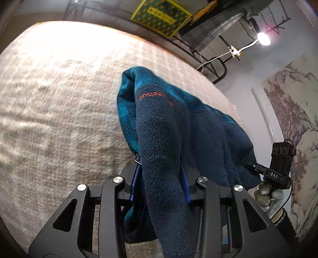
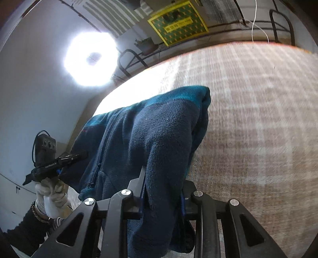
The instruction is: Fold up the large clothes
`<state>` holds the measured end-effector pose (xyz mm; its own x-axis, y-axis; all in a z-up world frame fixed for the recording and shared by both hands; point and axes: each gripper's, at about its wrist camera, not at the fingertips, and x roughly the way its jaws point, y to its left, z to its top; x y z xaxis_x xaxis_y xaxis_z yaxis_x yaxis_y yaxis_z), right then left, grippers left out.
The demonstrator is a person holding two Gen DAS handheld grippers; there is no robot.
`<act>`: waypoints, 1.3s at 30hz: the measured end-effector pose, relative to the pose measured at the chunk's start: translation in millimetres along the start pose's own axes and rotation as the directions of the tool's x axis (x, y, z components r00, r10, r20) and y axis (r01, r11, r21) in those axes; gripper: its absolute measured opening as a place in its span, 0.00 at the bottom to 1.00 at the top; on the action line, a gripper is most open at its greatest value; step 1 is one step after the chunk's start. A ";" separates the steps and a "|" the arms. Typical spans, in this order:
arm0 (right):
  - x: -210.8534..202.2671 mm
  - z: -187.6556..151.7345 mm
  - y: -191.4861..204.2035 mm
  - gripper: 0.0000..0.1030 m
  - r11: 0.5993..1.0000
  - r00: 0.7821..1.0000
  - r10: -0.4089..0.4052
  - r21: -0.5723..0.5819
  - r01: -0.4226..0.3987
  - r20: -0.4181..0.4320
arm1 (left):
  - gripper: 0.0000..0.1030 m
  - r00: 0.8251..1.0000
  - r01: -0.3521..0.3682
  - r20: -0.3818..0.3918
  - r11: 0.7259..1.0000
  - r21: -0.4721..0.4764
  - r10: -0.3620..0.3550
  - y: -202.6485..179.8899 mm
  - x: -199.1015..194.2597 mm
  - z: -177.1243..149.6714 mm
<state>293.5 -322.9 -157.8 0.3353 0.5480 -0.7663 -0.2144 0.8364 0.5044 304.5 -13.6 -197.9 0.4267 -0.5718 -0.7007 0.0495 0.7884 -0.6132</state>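
Left wrist view: the left gripper (image 1: 162,178) has its blue-padded fingers (image 1: 137,176) clamped on a thick fold of the fleece jacket (image 1: 178,127), a dark navy garment with teal panels and small orange stitched lettering. The jacket is lifted off the mattress (image 1: 59,99) – it hangs and bunches in the air above the pale quilted top, with its far teal end drooping toward the mattress. To the right of the jacket, the right gripper (image 1: 250,165) reaches in, held by a gloved hand (image 1: 266,193), and its tip seems to disappear into the jacket's edge. Beyond the mattress, a green and yellow box (image 1: 161,17) and a bare lamp bulb (image 1: 263,38) show by the wall.

Right wrist view: the right gripper (image 2: 162,188) is likewise closed on a bundle of navy fleece, cloth spilling over and down between its fingers (image 2: 142,184). The jacket stretches left from here toward the left gripper (image 2: 79,155), which is held by a white-gloved hand (image 2: 51,194) and appears to pinch the jacket's other end, though its tips are hidden in the fabric. The mattress lies behind and to the right of the jacket, blurred. A bright ring light (image 2: 90,59) glares above the jacket's left end.

Judging by this, folding has barely begun – the jacket is held up by two points, crumpled, with no neat fold visible. Laying it flat on the mattress, smoothing it, and folding sleeves and body all look still to do
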 end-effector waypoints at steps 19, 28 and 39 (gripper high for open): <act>-109.7 45.1 -48.7 0.23 0.983 0.971 -0.170 -0.038 0.179 0.165 | 0.32 0.990 0.138 -0.023 0.979 0.152 -0.136 -137.0 82.2 60.2; -155.1 92.8 -115.4 0.23 0.967 0.934 -0.244 -0.001 0.253 0.260 | 0.32 0.983 0.180 -0.020 0.959 0.218 -0.180 -214.2 158.3 107.6; -175.7 153.8 -206.2 0.23 0.948 0.881 -0.308 0.042 0.314 0.358 | 0.32 0.980 0.193 -0.015 0.943 0.272 -0.197 -293.4 263.0 148.8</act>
<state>419.9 -592.5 -66.0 0.6901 0.2239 -0.6882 -0.0596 0.9653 0.2543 536.6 -361.6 -147.9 0.3954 -0.7190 -0.5716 0.3744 0.6944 -0.6145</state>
